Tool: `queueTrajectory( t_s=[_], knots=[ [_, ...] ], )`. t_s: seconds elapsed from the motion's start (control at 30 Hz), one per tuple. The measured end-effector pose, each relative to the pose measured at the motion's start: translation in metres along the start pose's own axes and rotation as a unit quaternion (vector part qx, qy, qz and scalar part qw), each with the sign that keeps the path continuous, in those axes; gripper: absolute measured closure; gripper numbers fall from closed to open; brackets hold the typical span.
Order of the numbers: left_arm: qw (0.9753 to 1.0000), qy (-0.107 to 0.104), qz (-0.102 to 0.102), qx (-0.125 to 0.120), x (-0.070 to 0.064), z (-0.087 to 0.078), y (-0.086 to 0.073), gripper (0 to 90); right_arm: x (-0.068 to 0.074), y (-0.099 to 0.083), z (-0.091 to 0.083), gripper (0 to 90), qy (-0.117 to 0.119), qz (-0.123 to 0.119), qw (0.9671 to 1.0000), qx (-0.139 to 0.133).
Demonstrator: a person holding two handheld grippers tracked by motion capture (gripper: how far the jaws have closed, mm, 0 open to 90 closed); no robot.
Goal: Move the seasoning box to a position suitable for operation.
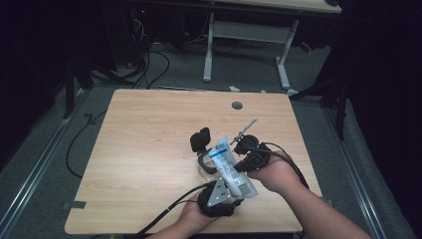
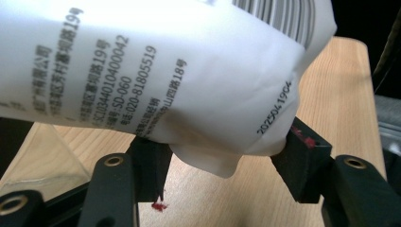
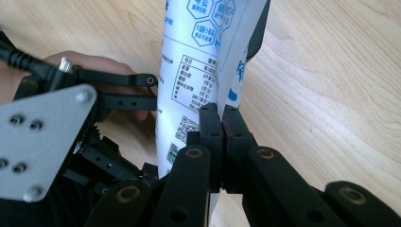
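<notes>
A white pouch (image 1: 230, 167) with blue print and a barcode hangs tilted above the wooden table (image 1: 149, 144), held between both grippers. My left gripper (image 1: 230, 196), with its grey plate on top, comes in from the near edge. Its jaws press both sides of the pouch's bulging lower end (image 2: 179, 94), so my left gripper (image 2: 224, 161) is shut on it. From the right, my right gripper (image 1: 238, 165) pinches a flat fold at the pouch's edge (image 3: 189, 71). The jaws of the right gripper (image 3: 222, 118) are closed tight on that fold.
A black object (image 1: 200, 139) above a clear plastic piece (image 1: 204, 163) stands on the table just behind the pouch. A thin metal rod (image 1: 246, 128) lies beyond the right gripper. There is a round hole (image 1: 237, 105) near the far edge. Another table (image 1: 249, 30) and floor cables lie beyond.
</notes>
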State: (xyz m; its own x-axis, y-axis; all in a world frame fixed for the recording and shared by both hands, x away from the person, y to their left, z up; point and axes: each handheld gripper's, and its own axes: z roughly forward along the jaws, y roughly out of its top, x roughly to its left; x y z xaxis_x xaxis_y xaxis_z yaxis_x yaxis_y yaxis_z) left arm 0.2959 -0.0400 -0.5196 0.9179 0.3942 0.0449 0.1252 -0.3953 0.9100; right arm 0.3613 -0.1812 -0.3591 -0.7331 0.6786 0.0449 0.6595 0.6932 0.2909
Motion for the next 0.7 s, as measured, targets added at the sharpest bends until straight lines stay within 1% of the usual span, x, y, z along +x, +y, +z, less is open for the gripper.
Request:
queueTrajectory(
  t_s=[0.03,0.1,0.17,0.23,0.33,0.43,0.53,0.63,0.7],
  knots=[
    [1.0,-0.002,-0.004,0.0,0.0005,-0.0003,-0.0004,42.6,0.0001,0.0001,0.0005,89.6,0.001,0.0,1.0,0.001],
    [1.0,0.002,-0.005,0.001,0.0007,-0.0005,-0.0006,43.6,0.0,0.0007,0.0015,89.5,0.0,-0.001,1.0,0.001],
    [0.9999,0.003,-0.011,0.0,0.0014,-0.0012,0.0002,44.2,-0.0005,0.0014,0.0016,89.5,-0.002,0.0,1.0,0.001],
    [0.9999,0.007,-0.012,-0.003,0.0013,-0.0021,0.0007,44.9,-0.0012,0.002,0.0009,89.5,-0.003,0.007,1.0,0.0],
    [0.9998,0.014,-0.01,-0.006,0.0013,-0.0029,0.0012,45.6,-0.0021,0.0022,-0.0009,89.5,-0.005,0.011,0.9999,-0.002],
    [0.9998,0.014,-0.012,-0.008,0.0008,-0.004,0.0013,44.5,-0.0012,0.0031,-0.0025,89.6,-0.006,0.004,1.0,-0.002],
    [0.9998,0.009,-0.017,-0.008,0.0021,-0.0049,0.0003,42.8,0.0018,0.005,-0.0044,89.6,-0.007,0.001,1.0,-0.001],
    [0.9993,0.001,-0.036,-0.015,0.0063,-0.0061,-0.0012,40.7,0.004,0.0059,-0.0055,89.7,-0.005,-0.003,1.0,-0.002],
    [0.9994,0.005,-0.03,-0.015,0.0065,-0.0064,-0.0018,40.6,0.0047,0.0059,-0.0059,89.7,-0.006,-0.002,1.0,-0.004]
  ],
)
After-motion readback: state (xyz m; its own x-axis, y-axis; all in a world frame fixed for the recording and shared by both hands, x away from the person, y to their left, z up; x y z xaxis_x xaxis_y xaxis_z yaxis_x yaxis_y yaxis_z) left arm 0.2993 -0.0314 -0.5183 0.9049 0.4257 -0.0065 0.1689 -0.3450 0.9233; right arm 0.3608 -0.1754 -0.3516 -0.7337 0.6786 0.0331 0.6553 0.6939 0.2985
